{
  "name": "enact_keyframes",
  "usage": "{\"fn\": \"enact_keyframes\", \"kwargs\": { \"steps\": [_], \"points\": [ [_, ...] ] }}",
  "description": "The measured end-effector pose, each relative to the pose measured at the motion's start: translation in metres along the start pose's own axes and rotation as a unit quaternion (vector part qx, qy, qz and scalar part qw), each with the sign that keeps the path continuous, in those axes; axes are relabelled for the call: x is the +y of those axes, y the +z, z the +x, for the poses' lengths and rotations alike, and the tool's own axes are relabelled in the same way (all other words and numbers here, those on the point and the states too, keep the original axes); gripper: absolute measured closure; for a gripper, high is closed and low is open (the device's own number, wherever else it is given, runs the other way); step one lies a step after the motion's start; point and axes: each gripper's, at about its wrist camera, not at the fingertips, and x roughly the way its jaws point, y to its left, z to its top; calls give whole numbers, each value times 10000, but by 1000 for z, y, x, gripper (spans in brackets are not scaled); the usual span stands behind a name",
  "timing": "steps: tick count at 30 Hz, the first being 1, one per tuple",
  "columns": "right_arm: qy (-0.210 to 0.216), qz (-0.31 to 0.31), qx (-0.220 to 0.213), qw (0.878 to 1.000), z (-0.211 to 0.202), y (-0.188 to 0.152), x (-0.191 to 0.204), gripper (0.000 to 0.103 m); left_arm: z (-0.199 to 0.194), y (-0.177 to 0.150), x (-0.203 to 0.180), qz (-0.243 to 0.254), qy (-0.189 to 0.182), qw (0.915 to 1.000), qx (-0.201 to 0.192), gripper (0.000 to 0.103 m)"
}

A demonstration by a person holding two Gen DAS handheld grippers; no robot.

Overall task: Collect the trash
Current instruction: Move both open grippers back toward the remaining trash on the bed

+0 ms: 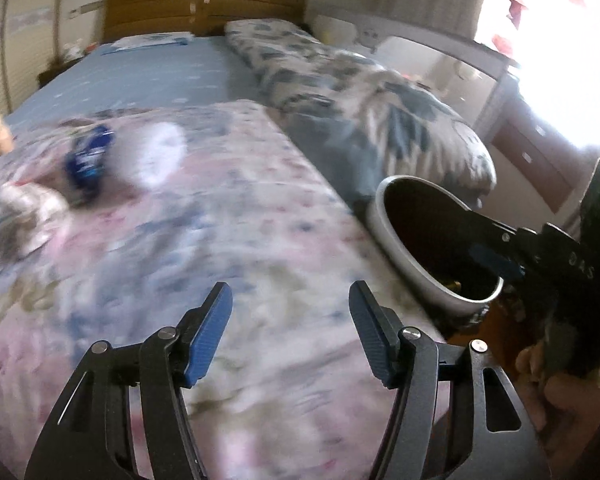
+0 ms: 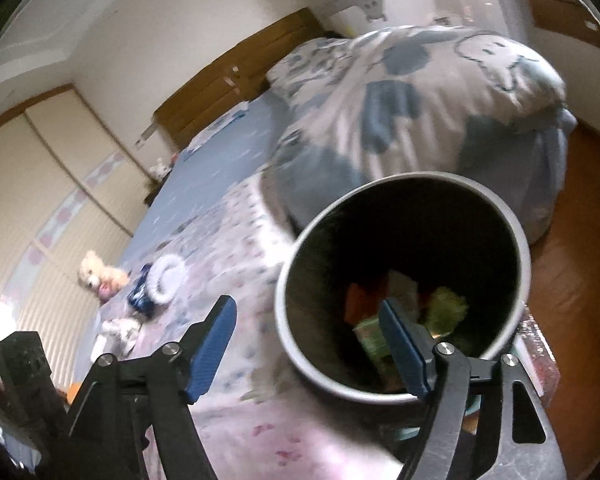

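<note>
My left gripper (image 1: 291, 286) hangs open over the floral quilt (image 1: 228, 208) with nothing between its blue pads. Far left on the quilt lie a blue wrapper (image 1: 88, 160), a white round piece (image 1: 156, 156) and a crumpled tissue (image 1: 28, 204). A white bin (image 1: 384, 220) with a dark inside stands at the bed's right edge. My right gripper (image 2: 307, 302) is open and empty, straddling the near rim of the bin (image 2: 296, 340); one finger is over the inside, the other over the quilt. Green and orange trash (image 2: 444, 304) lies at the bin's bottom.
A teddy bear (image 2: 96, 276) sits at the quilt's far left. A bundled blue-and-white duvet (image 2: 400, 92) lies behind the bin. The wooden headboard (image 1: 204, 8) is at the back; a wooden floor (image 2: 572, 264) runs along the right.
</note>
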Motion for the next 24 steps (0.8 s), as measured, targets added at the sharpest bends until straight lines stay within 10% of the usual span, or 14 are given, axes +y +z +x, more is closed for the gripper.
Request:
{"fn": "enact_keyframes", "kwargs": {
  "steps": [24],
  "points": [
    [1058, -1335, 996, 9803, 77, -88, 161, 25, -70, -48, 179, -1351, 1323, 9814, -329, 40]
  ]
}}
